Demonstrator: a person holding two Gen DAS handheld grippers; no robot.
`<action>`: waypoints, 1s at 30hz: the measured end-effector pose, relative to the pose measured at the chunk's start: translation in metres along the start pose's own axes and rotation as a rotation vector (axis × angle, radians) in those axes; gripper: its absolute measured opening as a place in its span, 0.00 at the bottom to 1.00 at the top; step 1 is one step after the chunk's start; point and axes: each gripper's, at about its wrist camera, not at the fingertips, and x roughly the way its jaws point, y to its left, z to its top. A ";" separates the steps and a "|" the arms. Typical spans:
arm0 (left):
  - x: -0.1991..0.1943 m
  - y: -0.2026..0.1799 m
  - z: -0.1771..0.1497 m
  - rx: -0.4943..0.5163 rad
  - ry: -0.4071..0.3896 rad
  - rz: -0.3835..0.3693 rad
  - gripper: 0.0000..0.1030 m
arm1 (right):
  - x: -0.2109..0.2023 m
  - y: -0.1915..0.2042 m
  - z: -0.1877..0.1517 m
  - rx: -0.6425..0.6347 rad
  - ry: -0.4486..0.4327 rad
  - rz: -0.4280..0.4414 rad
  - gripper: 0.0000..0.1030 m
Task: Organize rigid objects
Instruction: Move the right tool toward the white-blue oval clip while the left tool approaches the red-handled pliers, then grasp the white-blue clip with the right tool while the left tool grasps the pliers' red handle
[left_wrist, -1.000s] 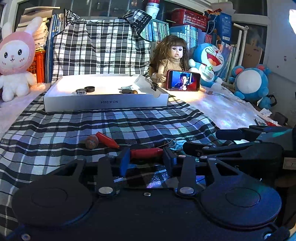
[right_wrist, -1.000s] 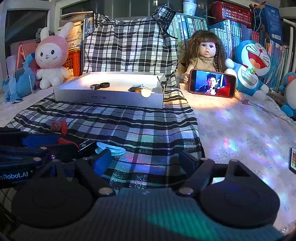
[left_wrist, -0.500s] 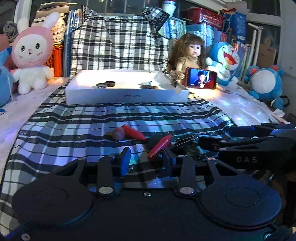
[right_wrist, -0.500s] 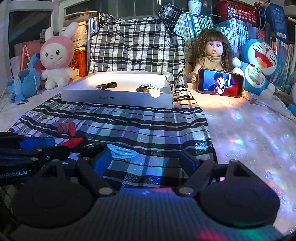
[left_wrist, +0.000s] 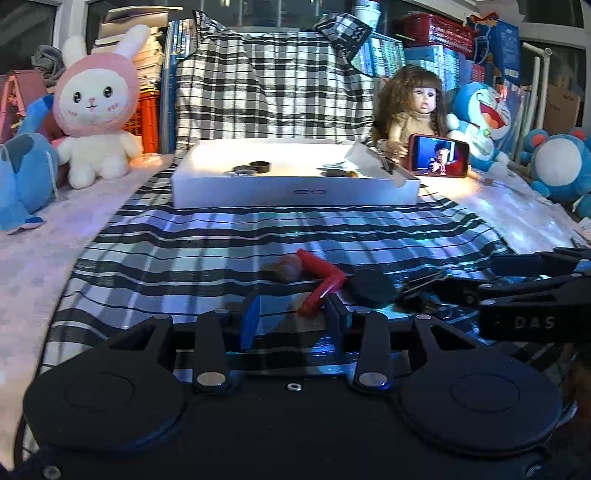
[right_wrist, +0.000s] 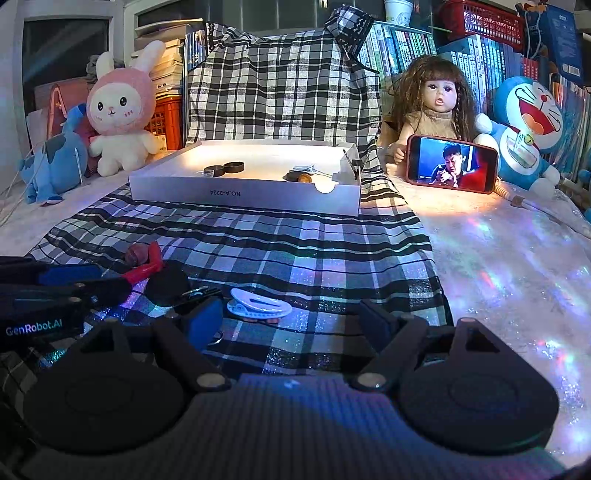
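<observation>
Red-handled pliers (left_wrist: 320, 291) between part-open left tongs (left_wrist: 291, 318)

Both tools are matte black plastic. The left gripper (left_wrist: 291, 317) has two slim fingers with blue pads on their inner faces, hinged on short link arms that end in silver rivets. Behind them sit two broad round housings, each with a shallow circular recess, and one small silver screw lies on the centre line. The right gripper (right_wrist: 291, 321) is built the same way, but its body between the housings is finely ribbed. White "GenRobot.AI" lettering runs along one side bar, and pale "DAS" letters mark the other.
</observation>
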 end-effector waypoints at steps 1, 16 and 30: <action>0.000 0.002 0.000 0.000 0.000 0.012 0.36 | 0.000 0.000 0.000 0.001 0.001 0.001 0.85; -0.002 0.012 0.005 -0.055 -0.008 0.036 0.44 | 0.004 0.001 0.001 0.017 0.004 0.005 0.85; 0.010 -0.012 0.006 -0.078 -0.009 0.007 0.49 | 0.005 0.003 0.001 0.010 0.005 0.011 0.85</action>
